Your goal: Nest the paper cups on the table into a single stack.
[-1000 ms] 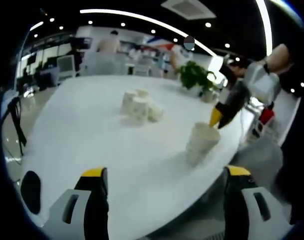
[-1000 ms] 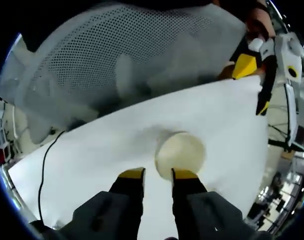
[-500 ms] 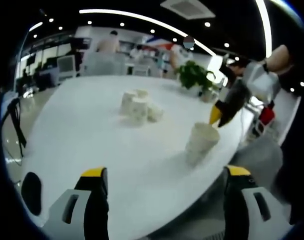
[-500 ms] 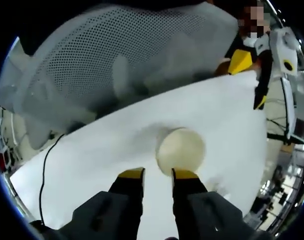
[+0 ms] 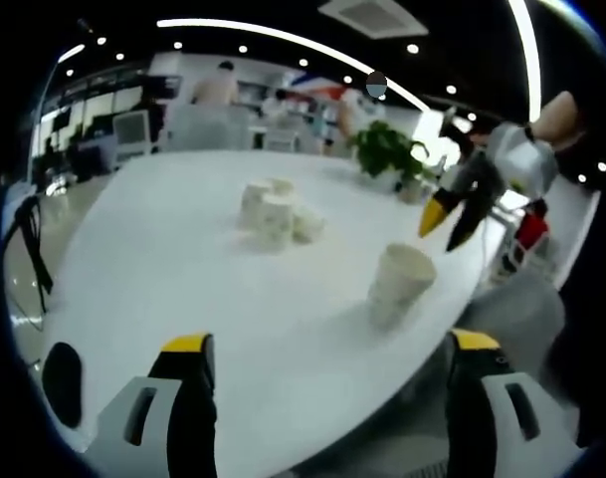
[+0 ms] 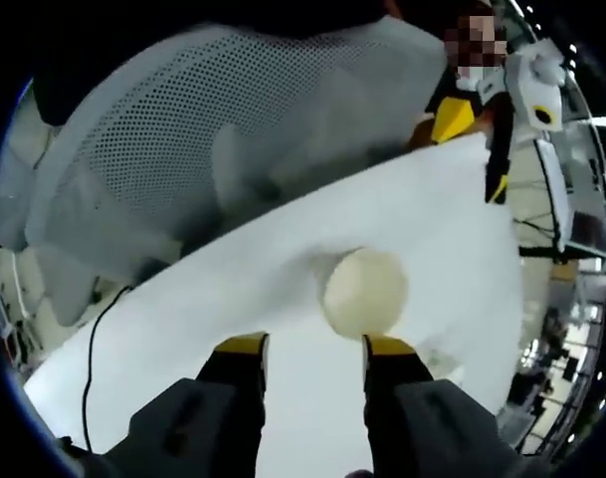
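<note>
One paper cup (image 5: 400,280) stands upright and alone near the right edge of the white table (image 5: 183,289) in the left gripper view, its open mouth up, with bare tabletop on every side of it. Farther across the table, toward the middle, a cluster of paper cups (image 5: 275,211) sits close together; at least one appears to lie on its side, though the blur prevents a firm count. A potted plant (image 5: 389,151) stands at the far edge. The left gripper (image 5: 327,349) is held low over the near edge with its jaws spread wide and nothing between them. The right gripper (image 5: 450,221) shows in the same view above and to the right of the lone cup, clear of it, yellow tips slightly parted. In the right gripper view, the right gripper (image 6: 314,349) looks down on that cup (image 6: 365,292), its jaws apart and empty, the cup just beyond the right-hand tip. A perforated chair back (image 6: 243,110) sits past the table edge, and a black cable (image 6: 94,358) runs off at the left.
</note>
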`<state>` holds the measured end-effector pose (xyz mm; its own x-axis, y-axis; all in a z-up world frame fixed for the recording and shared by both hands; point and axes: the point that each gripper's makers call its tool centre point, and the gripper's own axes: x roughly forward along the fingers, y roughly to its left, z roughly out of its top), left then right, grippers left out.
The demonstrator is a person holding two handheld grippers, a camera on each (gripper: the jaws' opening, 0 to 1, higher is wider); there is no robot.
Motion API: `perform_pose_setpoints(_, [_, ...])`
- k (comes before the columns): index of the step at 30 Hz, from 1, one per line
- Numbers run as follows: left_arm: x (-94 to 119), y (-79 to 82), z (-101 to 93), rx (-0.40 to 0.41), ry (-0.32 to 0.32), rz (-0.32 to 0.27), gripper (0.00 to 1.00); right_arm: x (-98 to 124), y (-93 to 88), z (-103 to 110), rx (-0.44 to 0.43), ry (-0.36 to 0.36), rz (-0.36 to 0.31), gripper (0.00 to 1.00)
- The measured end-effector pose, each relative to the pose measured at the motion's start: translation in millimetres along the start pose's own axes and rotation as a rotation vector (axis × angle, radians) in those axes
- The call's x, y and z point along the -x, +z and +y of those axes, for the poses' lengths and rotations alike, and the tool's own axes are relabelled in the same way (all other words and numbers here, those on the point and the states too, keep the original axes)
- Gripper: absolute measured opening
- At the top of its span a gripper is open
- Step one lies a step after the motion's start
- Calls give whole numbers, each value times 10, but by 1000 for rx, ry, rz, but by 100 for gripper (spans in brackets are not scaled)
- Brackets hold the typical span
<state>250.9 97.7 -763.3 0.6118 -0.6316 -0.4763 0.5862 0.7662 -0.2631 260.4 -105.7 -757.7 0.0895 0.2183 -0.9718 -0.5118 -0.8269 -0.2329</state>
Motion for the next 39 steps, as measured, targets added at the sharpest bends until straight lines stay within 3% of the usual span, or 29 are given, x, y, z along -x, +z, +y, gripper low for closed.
perform_pose_setpoints(3, [-4,4,-12,-4,-4,0,95,28,-22,7,-63,-23,-19,38])
perform_pose_setpoints(7, [2,-5,-3,0,-2,1,95,94,-58,-36,-235,-73,-69,44])
perform_pose_setpoints(10, [4,-15,1,-1,0,5,95,179,-75,-131,-442,-142,-126,52])
perform_pose_setpoints(12, [3,-18,2,0,-1,5,95,236,-95,-195,-519,-200,-147,61])
perform_pose_setpoints(13, [1,-18,3,1,-1,5,95,243,-105,-200,-525,-208,-147,62])
perform_pose_setpoints(18, [-21,8,4,0,-5,0,95,284,-183,-210,-725,-269,-214,65])
perform_pose_setpoints(22, [-40,43,8,-5,-13,1,95,295,-229,-212,-948,-308,-292,67])
perform_pose_setpoints(26, [-34,98,68,-2,-9,-8,95,374,-436,-287,-1180,-426,-380,71])
perform_pose_setpoints(31, [-34,140,91,-24,-14,2,95,590,-711,-328,-1299,-586,-365,72])
perform_pose_setpoints(34, [-27,159,65,-29,-17,6,95,671,-879,-293,-1415,-667,-389,73])
perform_pose_setpoints(36, [-27,161,49,-37,-22,9,95,694,-947,-269,-1459,-705,-406,74])
perform_pose_setpoints(39, [-33,149,30,-42,-28,17,95,658,-990,-202,-1499,-701,-404,75])
